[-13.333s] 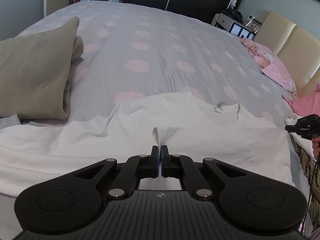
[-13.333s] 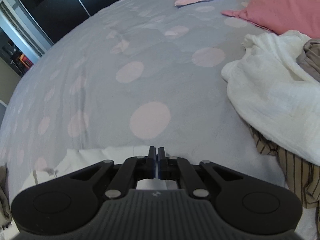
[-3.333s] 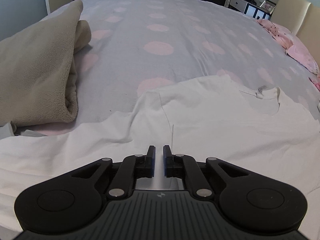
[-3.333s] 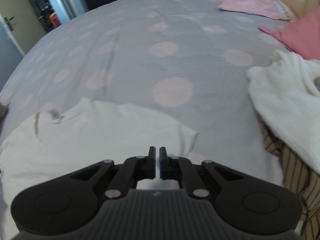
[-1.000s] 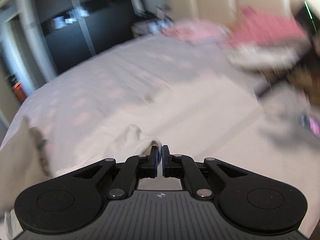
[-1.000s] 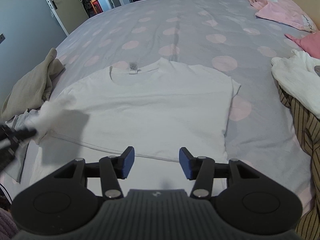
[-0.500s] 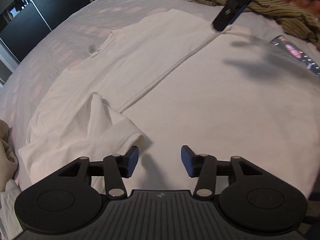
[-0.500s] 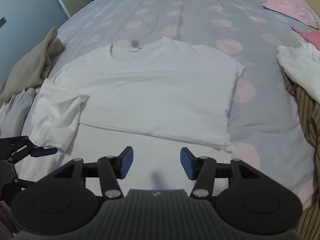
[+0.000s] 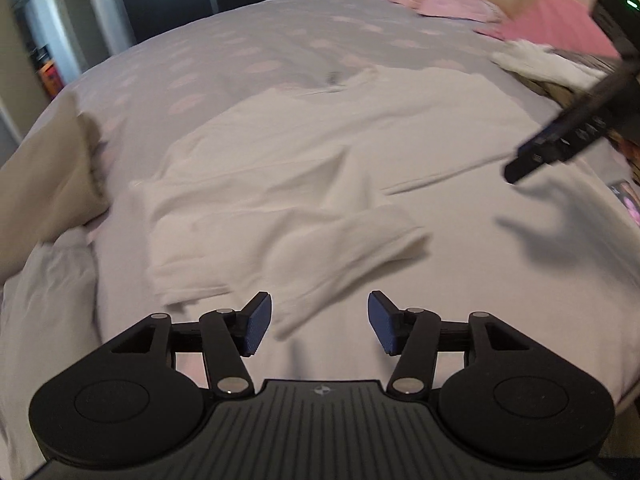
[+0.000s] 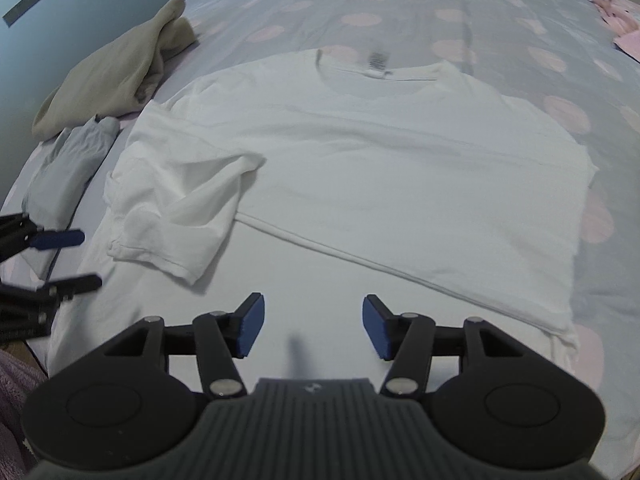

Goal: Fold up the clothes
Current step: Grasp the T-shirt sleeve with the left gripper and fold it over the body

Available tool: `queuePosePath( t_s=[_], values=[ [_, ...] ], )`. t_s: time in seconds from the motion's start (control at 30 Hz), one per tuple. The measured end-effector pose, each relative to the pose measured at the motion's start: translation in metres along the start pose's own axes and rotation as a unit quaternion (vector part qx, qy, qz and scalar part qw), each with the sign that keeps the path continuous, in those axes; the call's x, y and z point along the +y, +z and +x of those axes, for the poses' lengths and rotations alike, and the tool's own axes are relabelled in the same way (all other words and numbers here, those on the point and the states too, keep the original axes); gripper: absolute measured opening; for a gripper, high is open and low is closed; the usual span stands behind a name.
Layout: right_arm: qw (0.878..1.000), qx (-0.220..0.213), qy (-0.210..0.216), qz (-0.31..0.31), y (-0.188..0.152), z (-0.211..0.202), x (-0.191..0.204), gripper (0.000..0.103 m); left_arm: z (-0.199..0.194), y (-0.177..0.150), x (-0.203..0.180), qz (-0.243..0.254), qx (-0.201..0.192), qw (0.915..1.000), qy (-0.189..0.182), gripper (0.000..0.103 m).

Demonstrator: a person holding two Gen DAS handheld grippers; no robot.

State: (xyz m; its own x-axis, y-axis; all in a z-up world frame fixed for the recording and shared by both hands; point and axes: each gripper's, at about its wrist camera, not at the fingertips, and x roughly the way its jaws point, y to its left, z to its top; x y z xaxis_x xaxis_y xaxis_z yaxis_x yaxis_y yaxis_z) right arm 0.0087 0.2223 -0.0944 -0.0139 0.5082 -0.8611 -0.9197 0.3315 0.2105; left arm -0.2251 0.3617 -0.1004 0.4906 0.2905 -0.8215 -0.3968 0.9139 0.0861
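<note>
Here the white T-shirt [image 10: 380, 152] lies flat on the spotted bed [image 10: 500, 12], one sleeve [image 10: 188, 216] folded inward. The left gripper [image 9: 319, 323] hovers over that sleeve, its jaws opening and holding nothing. The right gripper [image 10: 313, 327] stands wide and empty above the shirt's lower part.

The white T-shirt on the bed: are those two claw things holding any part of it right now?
No. The white T-shirt lies free. The left gripper, jaws opening, and the right gripper both gape with nothing between their pads.
</note>
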Motion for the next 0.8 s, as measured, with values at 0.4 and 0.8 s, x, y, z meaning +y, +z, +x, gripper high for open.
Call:
queuePosePath(
  t_s=[0.4, 0.8],
  values=[
    [0.999, 0.014, 0.012, -0.033, 0.013, 0.021, 0.029, 0.059, 0.038, -0.007, 0.031, -0.075, 0.029, 0.9958, -0.043, 0.024],
    [1.0, 0.002, 0.009, -0.028, 0.02, 0.017, 0.024, 0.059, -0.003, 0.034, -0.012, -0.016, -0.091, 0.9925, -0.08, 0.001]
  ],
)
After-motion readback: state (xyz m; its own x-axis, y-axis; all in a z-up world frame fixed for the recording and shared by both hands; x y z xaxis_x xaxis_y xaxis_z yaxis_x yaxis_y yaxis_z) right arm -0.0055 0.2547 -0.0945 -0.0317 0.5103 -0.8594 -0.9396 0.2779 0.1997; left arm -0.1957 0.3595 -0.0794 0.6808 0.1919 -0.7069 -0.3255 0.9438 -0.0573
